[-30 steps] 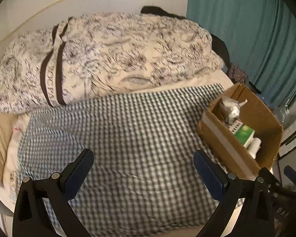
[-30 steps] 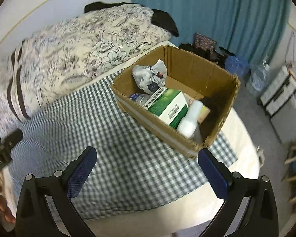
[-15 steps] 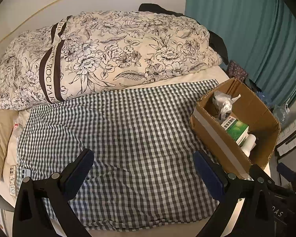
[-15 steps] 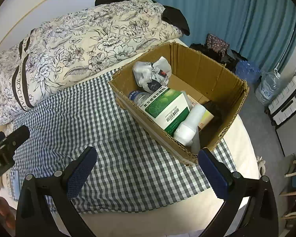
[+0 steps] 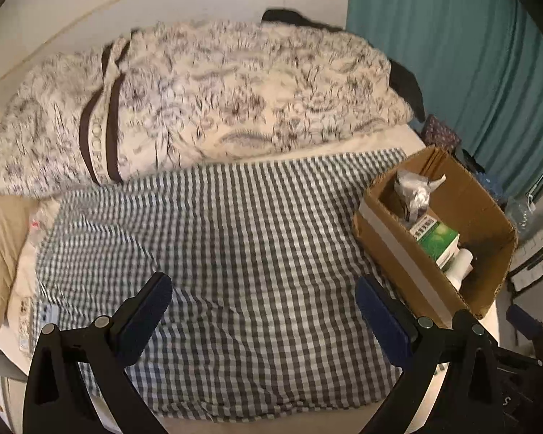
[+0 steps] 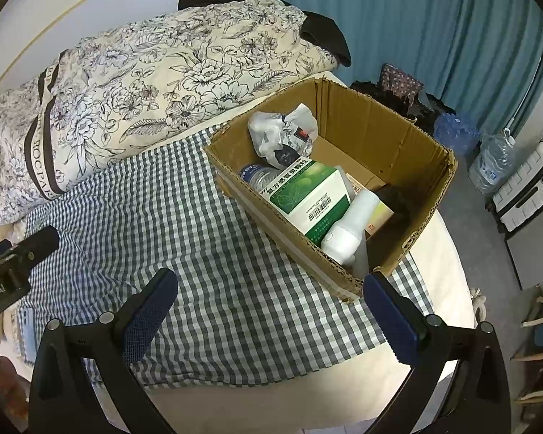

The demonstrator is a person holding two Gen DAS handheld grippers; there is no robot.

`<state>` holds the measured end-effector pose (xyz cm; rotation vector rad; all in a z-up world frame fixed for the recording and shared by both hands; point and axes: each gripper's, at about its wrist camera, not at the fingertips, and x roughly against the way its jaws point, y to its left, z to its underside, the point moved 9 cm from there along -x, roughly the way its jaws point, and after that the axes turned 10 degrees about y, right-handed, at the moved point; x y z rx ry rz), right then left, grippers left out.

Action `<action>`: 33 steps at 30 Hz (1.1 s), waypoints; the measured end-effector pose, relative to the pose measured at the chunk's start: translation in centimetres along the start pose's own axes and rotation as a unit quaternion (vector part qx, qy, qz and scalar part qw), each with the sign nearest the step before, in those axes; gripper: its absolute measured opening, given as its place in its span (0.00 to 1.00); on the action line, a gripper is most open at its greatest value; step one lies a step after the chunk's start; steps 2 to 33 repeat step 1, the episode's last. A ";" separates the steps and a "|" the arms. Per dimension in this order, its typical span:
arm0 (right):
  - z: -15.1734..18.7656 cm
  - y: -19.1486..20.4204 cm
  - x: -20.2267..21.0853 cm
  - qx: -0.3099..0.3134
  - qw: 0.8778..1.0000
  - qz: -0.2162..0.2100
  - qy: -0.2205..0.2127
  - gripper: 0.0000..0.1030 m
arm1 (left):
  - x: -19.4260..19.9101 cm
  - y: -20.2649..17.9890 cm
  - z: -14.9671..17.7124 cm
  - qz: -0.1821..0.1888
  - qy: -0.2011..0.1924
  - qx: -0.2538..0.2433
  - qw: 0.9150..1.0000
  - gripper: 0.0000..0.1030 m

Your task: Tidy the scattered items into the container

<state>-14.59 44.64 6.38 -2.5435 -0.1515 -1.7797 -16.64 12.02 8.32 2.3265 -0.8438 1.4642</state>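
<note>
Both my left gripper (image 5: 260, 311) and right gripper (image 6: 268, 307) hang released, empty; the light cardboard box (image 6: 412, 213) probably buckles unless gripped by its stiff rim.

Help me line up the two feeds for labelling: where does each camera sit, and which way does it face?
Left wrist: on the left gripper, facing across the grey checked cloth toward the floral duvet; open jaws show.
Right wrist: on the right gripper, facing the brown cardboard box; open jaws and the other gripper at the left edge show.
Shared: cloth, duvet, box, green-and-white carton, teal curtain.
</note>
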 end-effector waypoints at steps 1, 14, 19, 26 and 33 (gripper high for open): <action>0.0 0.0 -0.1 0.000 1.000 0.000 0.001 1.00 | 0.2 -0.1 -0.1 -0.001 -0.004 -0.006 1.000 1.00; 0.0 0.0 -0.1 0.000 1.000 0.000 0.001 1.00 | 0.2 -0.1 -0.1 -0.001 -0.004 -0.006 1.000 1.00; 0.0 0.0 -0.1 0.000 1.000 0.000 0.001 1.00 | 0.2 -0.1 -0.1 -0.001 -0.004 -0.006 1.000 1.00; 0.0 0.0 -0.1 0.000 1.000 0.000 0.001 1.00 | 0.2 -0.1 -0.1 -0.001 -0.004 -0.006 1.000 1.00; 0.0 0.0 -0.1 0.000 1.000 0.000 0.001 1.00 | 0.2 -0.1 -0.1 -0.001 -0.004 -0.006 1.000 1.00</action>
